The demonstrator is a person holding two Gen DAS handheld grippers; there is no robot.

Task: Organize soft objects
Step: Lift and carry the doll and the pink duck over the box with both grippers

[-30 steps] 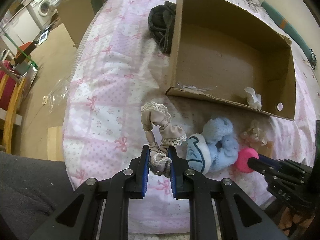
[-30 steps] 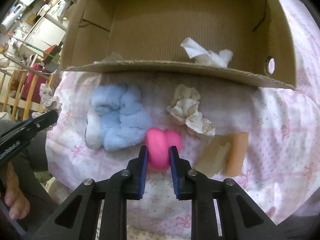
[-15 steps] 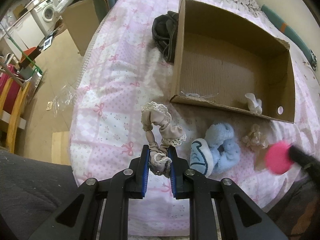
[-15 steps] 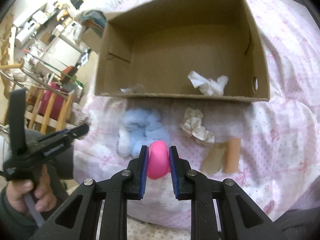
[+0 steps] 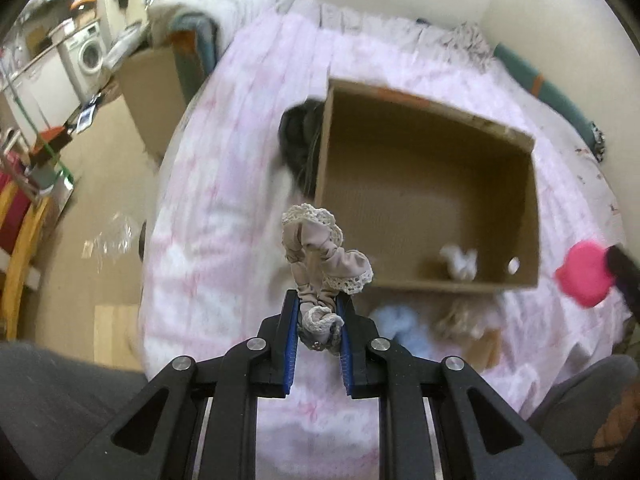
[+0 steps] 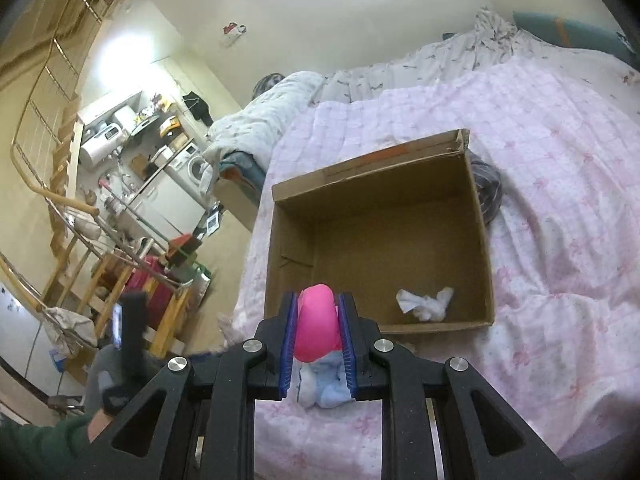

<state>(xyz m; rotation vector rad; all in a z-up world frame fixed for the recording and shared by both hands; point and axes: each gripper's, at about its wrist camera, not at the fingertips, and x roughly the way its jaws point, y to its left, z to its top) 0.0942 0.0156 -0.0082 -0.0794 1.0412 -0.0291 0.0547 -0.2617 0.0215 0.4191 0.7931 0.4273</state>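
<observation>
My left gripper point(image 5: 318, 322) is shut on a beige lace-trimmed cloth piece point(image 5: 316, 252), held up in the air just short of the near left corner of the open cardboard box point(image 5: 424, 292). My right gripper point(image 6: 318, 330) is shut on a pink soft object point(image 6: 316, 328), raised in front of the box's point(image 6: 276, 264) near wall; the same pink soft object point(image 5: 584, 274) shows at the right edge of the left wrist view. A white crumpled cloth point(image 6: 426, 304) lies inside the box. A light blue plush point(image 5: 394, 320) and a cream fabric bundle point(image 5: 460, 316) lie on the pink bedspread point(image 5: 224, 208) in front of the box.
A dark garment point(image 5: 298, 140) lies against the box's far left side. A tan block point(image 5: 486, 346) rests near the cream bundle. The bed edge drops to a floor with a wooden rack point(image 6: 120, 280) and appliances on the left. A person's hand point(image 6: 104, 392) holds the left tool.
Both grippers have risen with their loads. The right one lifted the pink object off the bedspread and tilted up, so the whole box and room now show. The left view pulled back from the bed.
</observation>
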